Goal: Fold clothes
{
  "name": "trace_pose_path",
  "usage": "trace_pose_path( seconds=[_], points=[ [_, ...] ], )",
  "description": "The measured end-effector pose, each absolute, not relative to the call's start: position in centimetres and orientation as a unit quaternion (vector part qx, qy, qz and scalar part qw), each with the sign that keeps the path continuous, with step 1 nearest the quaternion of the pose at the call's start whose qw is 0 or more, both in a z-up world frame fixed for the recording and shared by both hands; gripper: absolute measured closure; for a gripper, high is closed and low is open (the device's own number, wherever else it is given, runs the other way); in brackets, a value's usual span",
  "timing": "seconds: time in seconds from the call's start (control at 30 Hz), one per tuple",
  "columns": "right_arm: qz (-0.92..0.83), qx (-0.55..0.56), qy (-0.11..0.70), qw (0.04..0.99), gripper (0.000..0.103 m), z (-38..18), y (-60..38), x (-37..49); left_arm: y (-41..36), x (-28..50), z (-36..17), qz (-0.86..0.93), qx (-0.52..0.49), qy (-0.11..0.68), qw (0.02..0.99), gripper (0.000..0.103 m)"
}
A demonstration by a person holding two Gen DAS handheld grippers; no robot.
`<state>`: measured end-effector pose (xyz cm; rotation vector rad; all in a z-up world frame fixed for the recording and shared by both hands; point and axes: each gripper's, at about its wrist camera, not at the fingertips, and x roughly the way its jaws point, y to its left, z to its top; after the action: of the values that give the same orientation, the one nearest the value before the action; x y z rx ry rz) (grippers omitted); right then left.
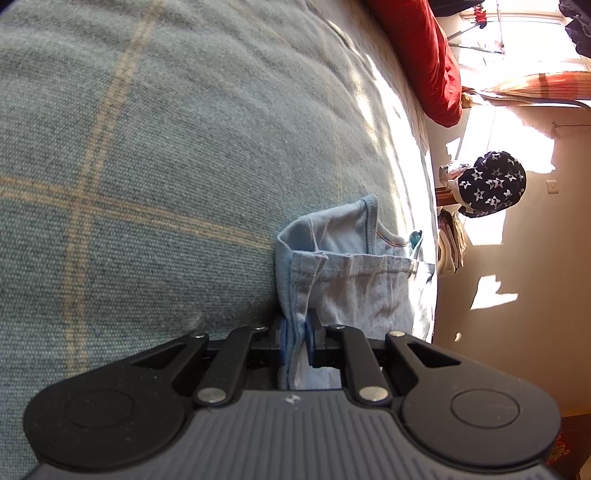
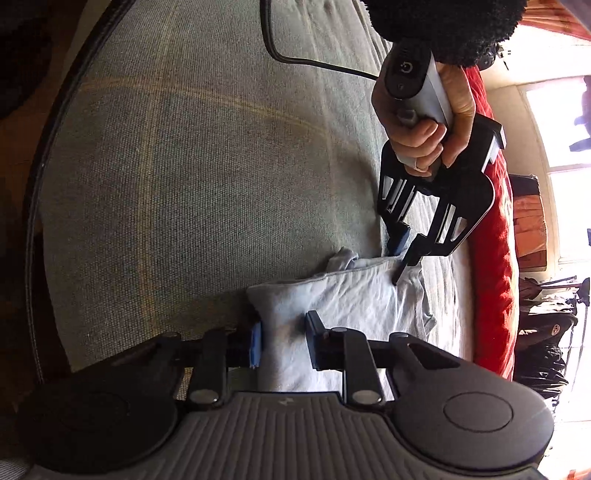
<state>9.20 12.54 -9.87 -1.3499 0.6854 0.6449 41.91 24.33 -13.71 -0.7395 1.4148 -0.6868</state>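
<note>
A light blue garment (image 1: 351, 273) lies folded on a grey-green bedcover (image 1: 147, 147) with tan stripes. My left gripper (image 1: 297, 343) is shut on a bunched edge of it; cloth fills the gap between the blue pads. In the right wrist view the same garment (image 2: 351, 299) spreads flat. My right gripper (image 2: 284, 343) straddles its near corner with the jaws partly apart: the left pad (image 2: 256, 343) touches the cloth edge and the other finger lies over the fabric. The left gripper (image 2: 402, 254), held by a hand (image 2: 424, 122), pinches the far edge.
A red pillow (image 1: 424, 55) lies along the bed's far side (image 2: 491, 258). A dark star-patterned bundle (image 1: 491, 184) sits beyond the bed by a sunlit wall. A black cable (image 2: 295, 61) crosses the bedcover (image 2: 184, 184). A fuzzy black sleeve (image 2: 443, 22) is above the hand.
</note>
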Motion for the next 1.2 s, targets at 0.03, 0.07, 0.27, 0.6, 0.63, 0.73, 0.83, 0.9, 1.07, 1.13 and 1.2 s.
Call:
trace_pose_path(
  seconds=[0.03,0.07,0.27,0.6,0.63,0.73,0.83,0.9,1.07,1.13,1.2],
  points=[
    [0.286,-0.592,0.312,0.685,0.080,-9.7,12.5,9.3,24.3,41.9,-13.7,-0.301,-0.324,0.620,0.647,0.090],
    [0.286,-0.582,0.319,0.691,0.084,-9.3,12.4,9.4,24.3,41.8,-13.6,-0.301,-0.323,0.620,0.649,0.090],
    [0.284,-0.528,0.363,0.713,0.096,-7.3,11.8,10.2,23.4,41.8,-12.3,-0.300,-0.283,0.618,0.669,0.099],
    [0.282,-0.412,0.433,0.750,0.097,-4.7,10.0,12.4,21.3,41.8,-9.4,-0.275,-0.214,0.626,0.697,0.100],
    [0.282,-0.391,0.443,0.755,0.097,-4.4,9.5,12.7,21.1,41.8,-9.0,-0.271,-0.206,0.627,0.701,0.100],
    [0.285,-0.340,0.464,0.767,0.097,-3.7,8.1,13.6,20.3,41.6,-7.9,-0.258,-0.183,0.628,0.711,0.100],
    [0.290,-0.296,0.477,0.775,0.097,-3.1,6.3,14.5,19.2,41.5,-6.4,-0.242,-0.170,0.630,0.718,0.100],
    [0.301,-0.283,0.474,0.778,0.097,-2.6,5.3,15.2,18.5,41.5,-5.6,-0.231,-0.161,0.631,0.723,0.100],
    [0.310,-0.241,0.470,0.791,0.098,-1.4,2.3,16.1,15.8,41.5,-3.0,-0.212,-0.131,0.632,0.734,0.100],
    [0.313,-0.223,0.468,0.796,0.098,-0.9,1.1,16.5,14.3,41.5,-1.8,-0.212,-0.117,0.630,0.738,0.100],
    [0.317,-0.206,0.466,0.800,0.098,-0.5,-0.1,16.8,12.7,41.6,-0.8,-0.212,-0.103,0.629,0.741,0.100]
  ],
)
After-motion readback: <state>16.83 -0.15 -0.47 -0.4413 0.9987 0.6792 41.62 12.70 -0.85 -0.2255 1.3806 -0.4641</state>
